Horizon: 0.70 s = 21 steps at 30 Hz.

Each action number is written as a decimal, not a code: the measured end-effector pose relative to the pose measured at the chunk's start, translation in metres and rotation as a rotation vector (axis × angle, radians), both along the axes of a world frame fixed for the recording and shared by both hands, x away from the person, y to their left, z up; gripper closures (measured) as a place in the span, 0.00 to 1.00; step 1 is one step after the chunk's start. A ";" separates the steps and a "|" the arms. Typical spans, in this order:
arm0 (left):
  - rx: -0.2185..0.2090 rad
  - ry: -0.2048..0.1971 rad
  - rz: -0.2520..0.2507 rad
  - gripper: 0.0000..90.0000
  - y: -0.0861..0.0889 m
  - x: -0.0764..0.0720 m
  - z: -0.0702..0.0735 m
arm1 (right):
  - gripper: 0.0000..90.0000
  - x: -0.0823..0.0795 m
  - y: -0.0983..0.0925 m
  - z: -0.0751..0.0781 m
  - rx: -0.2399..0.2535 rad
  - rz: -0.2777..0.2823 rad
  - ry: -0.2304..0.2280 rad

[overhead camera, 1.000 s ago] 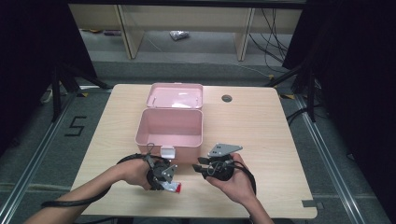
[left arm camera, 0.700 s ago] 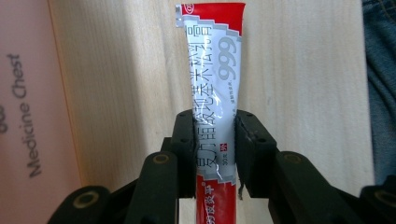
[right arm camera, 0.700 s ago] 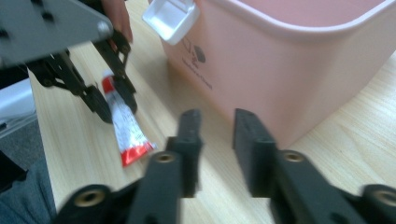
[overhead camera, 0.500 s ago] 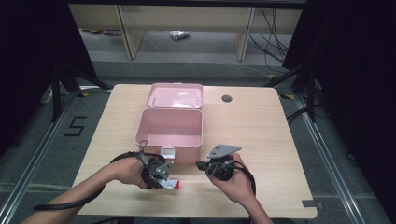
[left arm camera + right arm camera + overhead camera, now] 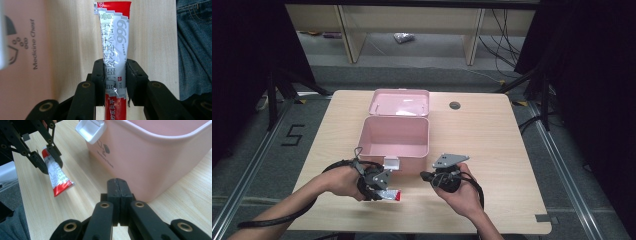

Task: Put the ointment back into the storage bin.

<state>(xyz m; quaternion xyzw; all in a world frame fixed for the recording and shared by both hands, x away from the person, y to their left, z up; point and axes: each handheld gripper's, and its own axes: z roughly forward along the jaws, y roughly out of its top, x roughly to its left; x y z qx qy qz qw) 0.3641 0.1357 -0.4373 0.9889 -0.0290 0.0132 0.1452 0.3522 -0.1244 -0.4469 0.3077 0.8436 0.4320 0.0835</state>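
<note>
Tube (image 5: pixel 113 47): red-and-white, pinched mid-body by left gripper (image 5: pixel 114 75), apparently lifted clear of table (image 5: pixel 492 130), just in front of pink box (image 5: pixel 396 136) | right gripper (image 5: pixel 119 187): jaws pressed together, nothing between, tips near box front | box: lid open, white latch (image 5: pixel 90 130) facing the person

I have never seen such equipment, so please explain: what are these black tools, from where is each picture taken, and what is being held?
A person sits at a wooden table and holds a hand tool with a two-jaw claw in each hand. One picture looks down from above; the other two come from cameras riding on each claw. The left claw grips a red-and-white ointment tube, lifted off the table. The right claw is shut and empty. An open pink medicine chest with a white latch stands on the table.
</note>
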 end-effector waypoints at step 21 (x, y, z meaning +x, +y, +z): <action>-0.007 -0.031 0.011 0.78 0.007 0.002 0.025 | 1.00 0.000 0.001 -0.003 0.000 0.001 -0.007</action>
